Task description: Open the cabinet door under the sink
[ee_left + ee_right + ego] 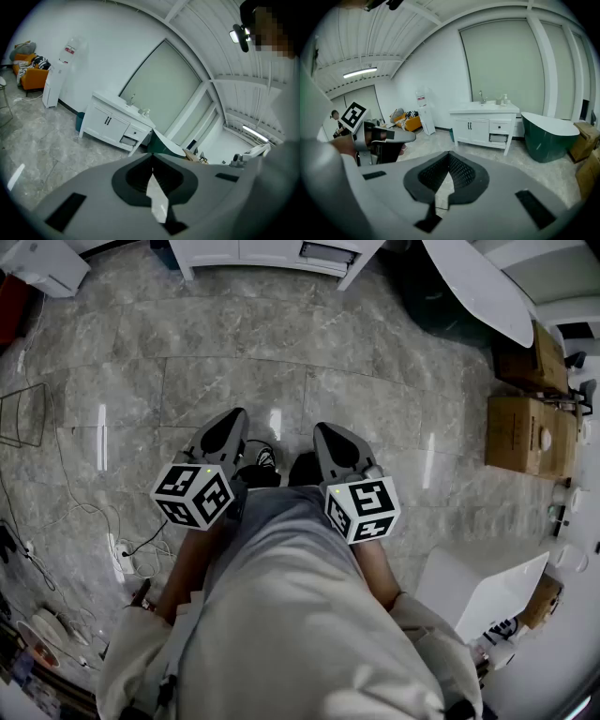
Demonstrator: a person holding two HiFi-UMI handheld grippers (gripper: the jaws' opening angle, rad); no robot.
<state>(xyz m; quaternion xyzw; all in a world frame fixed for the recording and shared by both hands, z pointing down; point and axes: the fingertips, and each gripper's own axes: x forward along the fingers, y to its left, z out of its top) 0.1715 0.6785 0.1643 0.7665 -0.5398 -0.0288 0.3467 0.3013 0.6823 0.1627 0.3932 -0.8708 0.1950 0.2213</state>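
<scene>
currently the left gripper (234, 416) and right gripper (323, 430) are both closed on nothing, well apart from the sink cabinet (480, 130). the operator should approach the cabinet squarely, spread one gripper's jaws, and take a dark door handle (470, 125) side-on.

Bright, even and diffuse, with only faint shadows. White streaks of glare on the polished grey marble floor (281, 381) in the head view. Lit from a long white ceiling tube lamp (360, 72). Strongly bowed at the edges, dark-cornered in both gripper views. Soft on the near grey left gripper (152, 157) and right gripper (449, 153); sharper on the distant white sink cabinet (485, 129).
</scene>
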